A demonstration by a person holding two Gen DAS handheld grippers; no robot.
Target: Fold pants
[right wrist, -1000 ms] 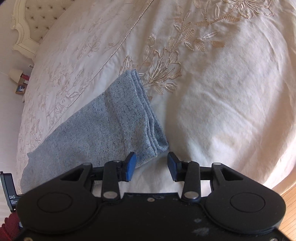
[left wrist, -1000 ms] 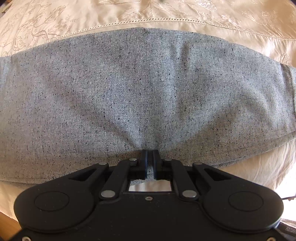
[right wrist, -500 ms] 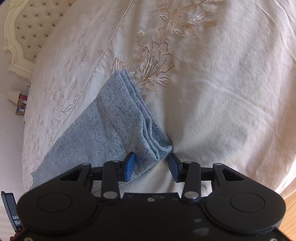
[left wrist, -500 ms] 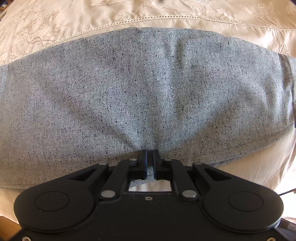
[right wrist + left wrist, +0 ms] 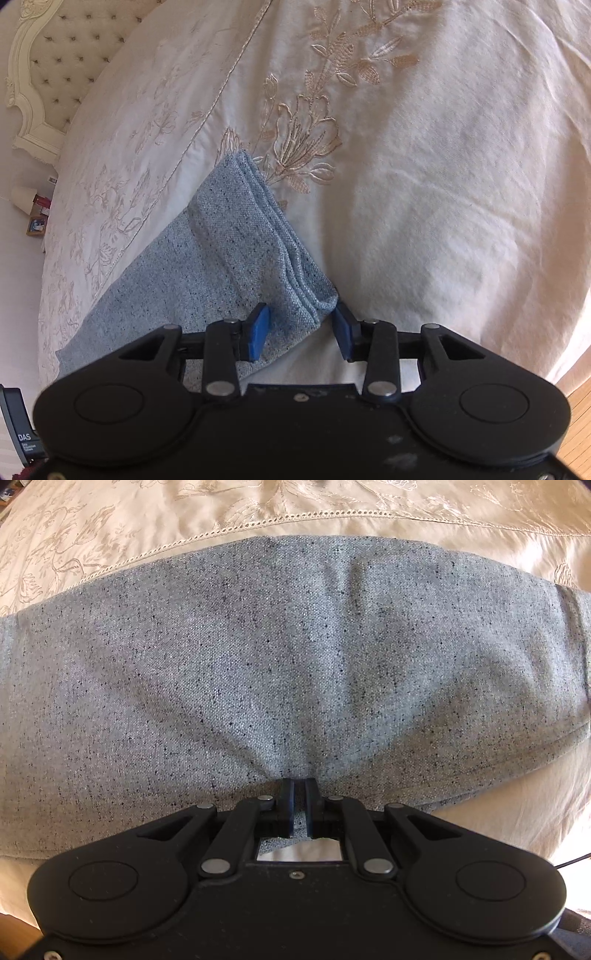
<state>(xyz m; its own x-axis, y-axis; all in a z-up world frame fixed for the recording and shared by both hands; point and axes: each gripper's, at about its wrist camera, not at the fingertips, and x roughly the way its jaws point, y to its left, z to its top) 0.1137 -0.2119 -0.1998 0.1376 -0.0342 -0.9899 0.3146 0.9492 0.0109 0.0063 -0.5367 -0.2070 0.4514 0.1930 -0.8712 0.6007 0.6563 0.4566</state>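
Currently, grey speckled pants [image 5: 295, 657] are lying folded lengthwise on a cream embroidered bedspread [image 5: 110, 528], filling the middle of the left wrist view from edge to edge. At the lower centre of that view, the left gripper [image 5: 299, 805] is pinching the near long edge of the fabric, its jaws closed on the cloth, with creases fanning upward from the pinch.

In the right wrist view, the pants [image 5: 207, 266] are running from the lower left toward the centre, ending in a stacked hem. The right gripper [image 5: 301, 332] is sitting at lower centre with its blue-padded jaws open, straddling the near corner of that hem without clamping it.

To do this step well, the right jaws should probably be closing over all the stacked layers at once, so that none is slipping free when lifted.

Open bedspread is stretching across the right and upper parts of the right view, giving room to carry the hem. The bed's edge and wooden floor [image 5: 580, 417] are showing at the lower right, and a tufted headboard [image 5: 55, 55] at the upper left.
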